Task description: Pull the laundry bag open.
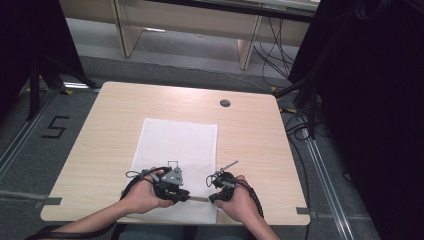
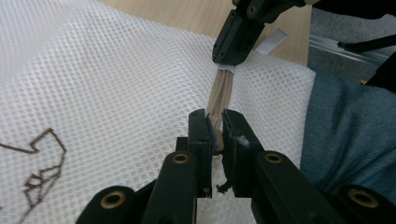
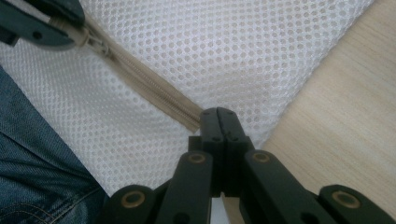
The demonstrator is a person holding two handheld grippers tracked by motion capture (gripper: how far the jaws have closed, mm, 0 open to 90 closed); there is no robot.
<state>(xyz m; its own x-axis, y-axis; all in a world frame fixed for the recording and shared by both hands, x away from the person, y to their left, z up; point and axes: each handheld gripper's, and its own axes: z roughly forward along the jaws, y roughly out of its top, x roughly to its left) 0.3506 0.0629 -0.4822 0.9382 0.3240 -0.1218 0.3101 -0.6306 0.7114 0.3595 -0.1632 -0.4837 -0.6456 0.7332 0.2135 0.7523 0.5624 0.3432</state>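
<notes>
High view: two claws, left claw [image 1: 184, 197] and right claw [image 1: 212, 198], grip one zipper [image 1: 198, 198].

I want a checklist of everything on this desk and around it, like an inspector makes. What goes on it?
Surface: light wooden table with a round cable hole near its far edge.
Job's things: white mesh bag lying flat; its beige zipper runs along the near edge, between the two grippers.
Clutter: nothing seen.
Grippers: left gripper shut on the zipper at the slider end; right gripper shut on the zipper's other end, by the bag's corner.
Cables: a black cable trails from the left gripper; more cables lie on the floor beyond the table.
Surroundings: grey floor, a "5" mark on it at the left, black curtains at the right, wooden furniture behind.
</notes>
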